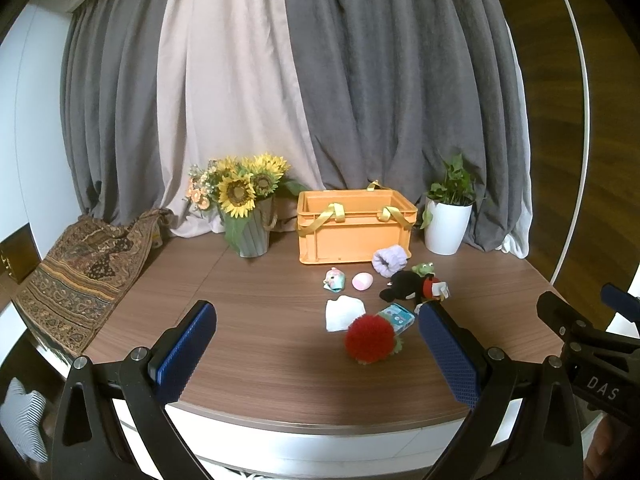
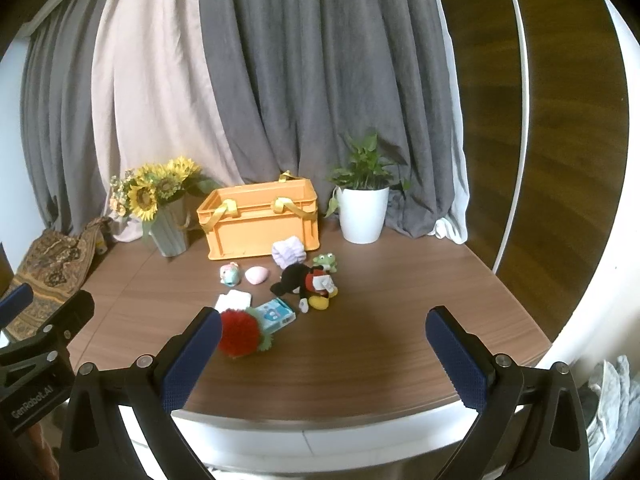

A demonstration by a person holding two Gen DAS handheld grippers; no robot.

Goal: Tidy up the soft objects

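Our left gripper (image 1: 316, 350) and right gripper (image 2: 324, 354) both hang wide apart, holding nothing, above the near edge of the brown wooden table (image 1: 260, 320). We see a fluffy red ball toy (image 1: 369, 338) closest, other small soft toys behind it, then the orange plastic crate (image 1: 354, 228).

Both fisheye views looked forward from the near table (image 1: 260, 360) edge, slightly downward, toward the curtains (image 1: 360, 80) at frame top. Left wrist view sat left of the other: orange crate (image 1: 354, 232) at centre-right, right gripper (image 1: 576, 312) intruding at right edge. Right wrist view had the crate (image 2: 260, 228) centre-left, left gripper (image 2: 44, 312) at left edge. Shared: crate, sunflowers (image 1: 240, 188), potted plant (image 1: 448, 216), toy cluster, all mid-distance.
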